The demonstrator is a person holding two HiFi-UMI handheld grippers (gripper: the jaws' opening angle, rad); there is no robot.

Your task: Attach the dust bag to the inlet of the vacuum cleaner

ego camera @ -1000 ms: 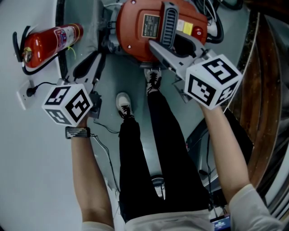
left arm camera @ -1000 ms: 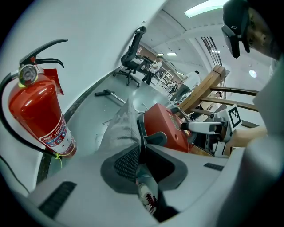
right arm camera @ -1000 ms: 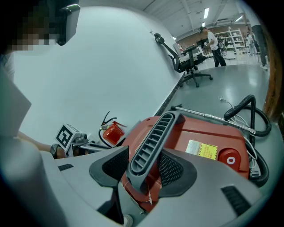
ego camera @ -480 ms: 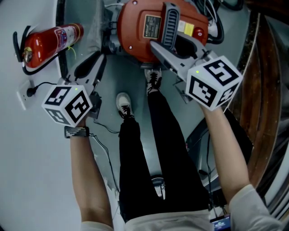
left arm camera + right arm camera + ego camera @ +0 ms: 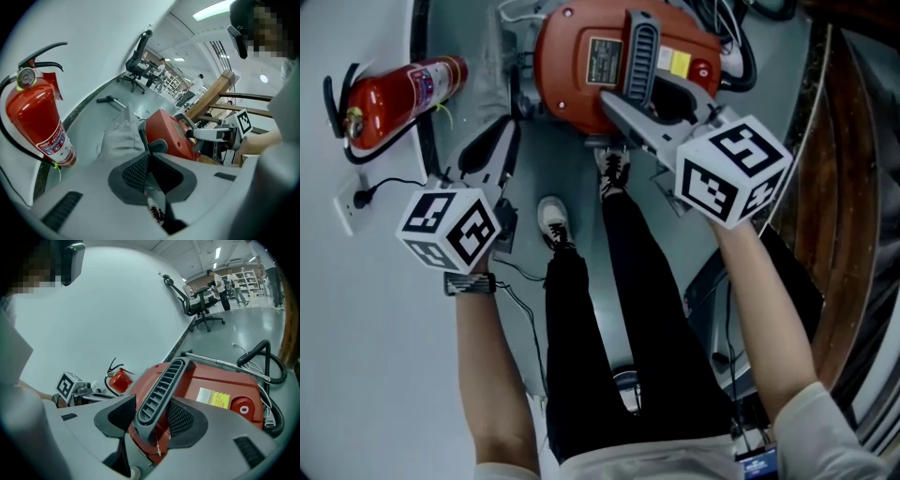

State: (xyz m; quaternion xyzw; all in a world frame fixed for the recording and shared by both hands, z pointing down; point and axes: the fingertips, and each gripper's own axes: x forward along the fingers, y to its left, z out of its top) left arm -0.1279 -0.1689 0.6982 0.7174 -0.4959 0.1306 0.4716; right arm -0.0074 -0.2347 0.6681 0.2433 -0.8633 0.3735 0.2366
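Groundwork only: apparently pinching dust bag (image 5: 121,137) in just-closed left gripper (image 5: 146,158), clamping handle (image 5: 161,387) of vacuum cleaner (image 5: 220,380) in right gripper (image 5: 152,416); fitting pending

Two grippers: left gripper (image 5: 148,159), right gripper (image 5: 151,409). One vacuum cleaner (image 5: 581,70), with one handle (image 5: 639,52). One dust bag (image 5: 119,138). One fire extinguisher (image 5: 394,89). Two shoes (image 5: 551,217). One wall socket (image 5: 347,204), one plug (image 5: 364,196). Office chairs (image 5: 205,310) far off: two, possibly more, too small to settle.
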